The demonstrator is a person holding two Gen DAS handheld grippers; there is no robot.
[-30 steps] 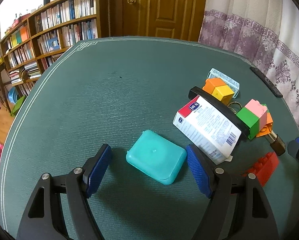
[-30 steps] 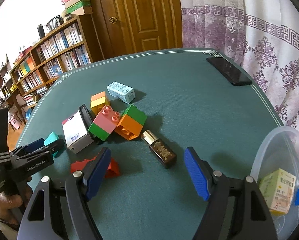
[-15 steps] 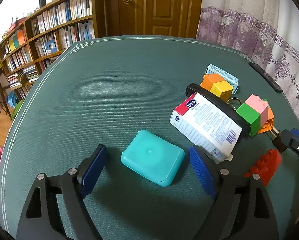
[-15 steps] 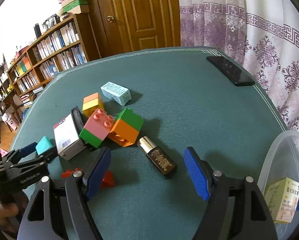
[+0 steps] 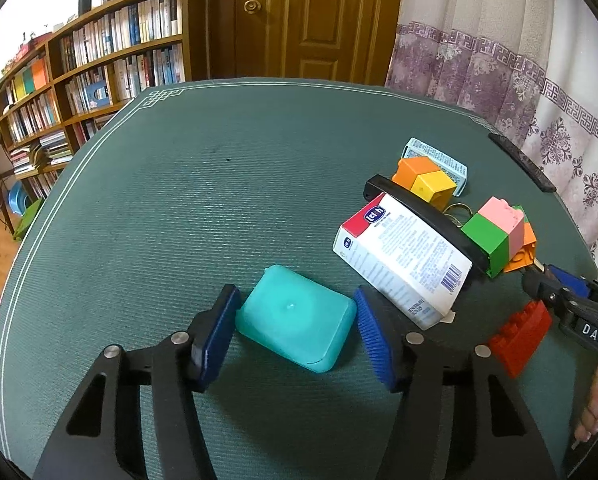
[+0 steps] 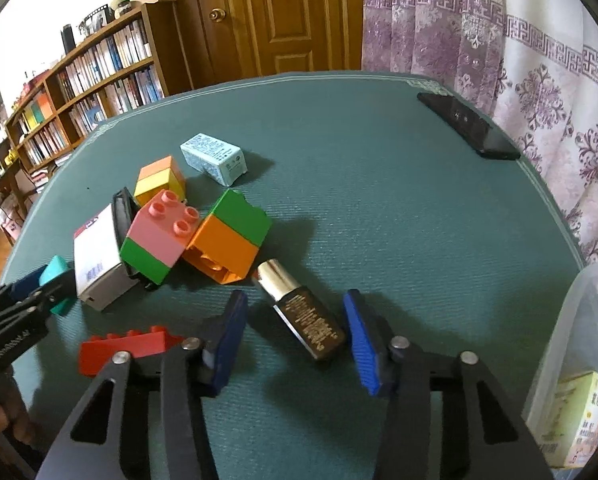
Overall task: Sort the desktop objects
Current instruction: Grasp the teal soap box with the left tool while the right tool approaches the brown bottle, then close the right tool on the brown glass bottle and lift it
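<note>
Left wrist view: the left gripper (image 5: 295,320) has its blue pads at both sides of the teal square case (image 5: 297,316), left pad touching and right pad at its corner; the case lies flat on the green table mat (image 5: 203,208). A white carton (image 5: 403,260) leans just right of the right pad. In the right wrist view, the right gripper (image 6: 295,332) stands wide around the dark brown bottle (image 6: 301,316), neither pad touching it. A red brick (image 6: 127,348) lies left of its left finger.

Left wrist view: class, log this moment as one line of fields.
left tongs: closing around teal case, contact unclear | right tongs: open, straddling brown bottle | both objects on table
</note>
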